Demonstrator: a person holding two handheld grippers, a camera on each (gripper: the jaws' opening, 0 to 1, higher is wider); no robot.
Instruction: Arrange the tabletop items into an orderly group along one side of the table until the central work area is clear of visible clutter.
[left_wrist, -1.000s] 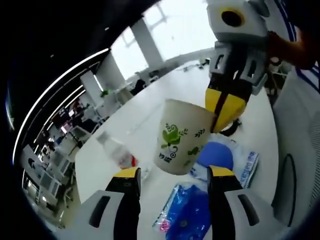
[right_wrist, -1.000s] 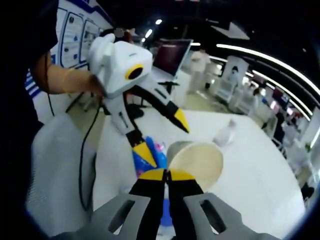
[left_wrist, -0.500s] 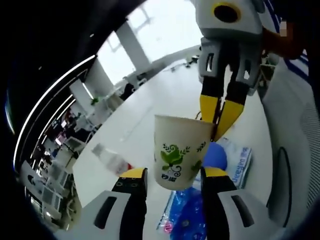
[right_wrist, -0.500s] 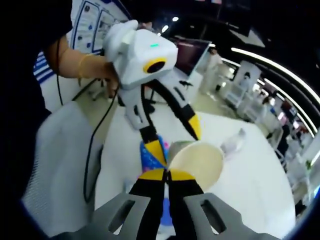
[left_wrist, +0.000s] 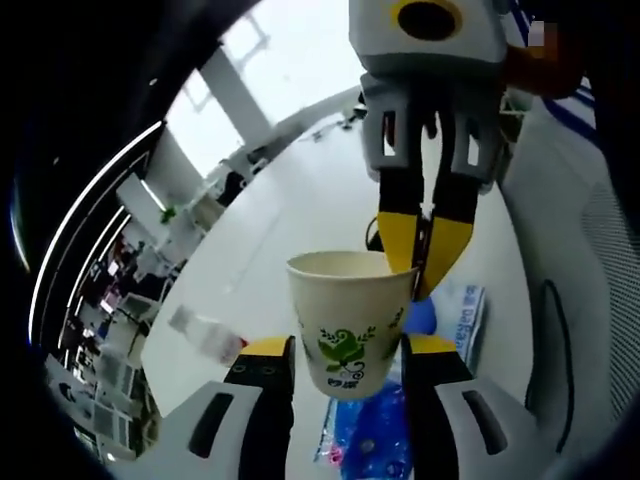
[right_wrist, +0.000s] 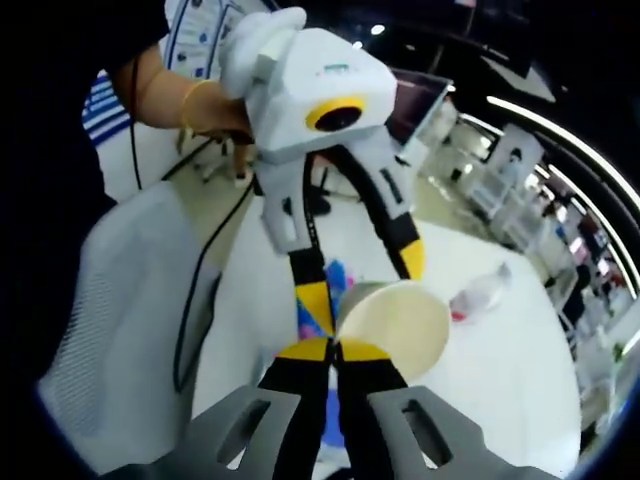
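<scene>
Above the white table (left_wrist: 290, 215), the paper cup (left_wrist: 350, 320), probably light and easily crushed, is pinched at its rim by the closed right gripper (right_wrist: 334, 350), while the left gripper (left_wrist: 345, 352) stands open around its base.

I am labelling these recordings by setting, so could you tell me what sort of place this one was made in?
Probably a large open-plan office or lab. A long white table runs toward bright windows, a monitor stands behind it, and rows of further workstations sit under strip ceiling lights.
</scene>
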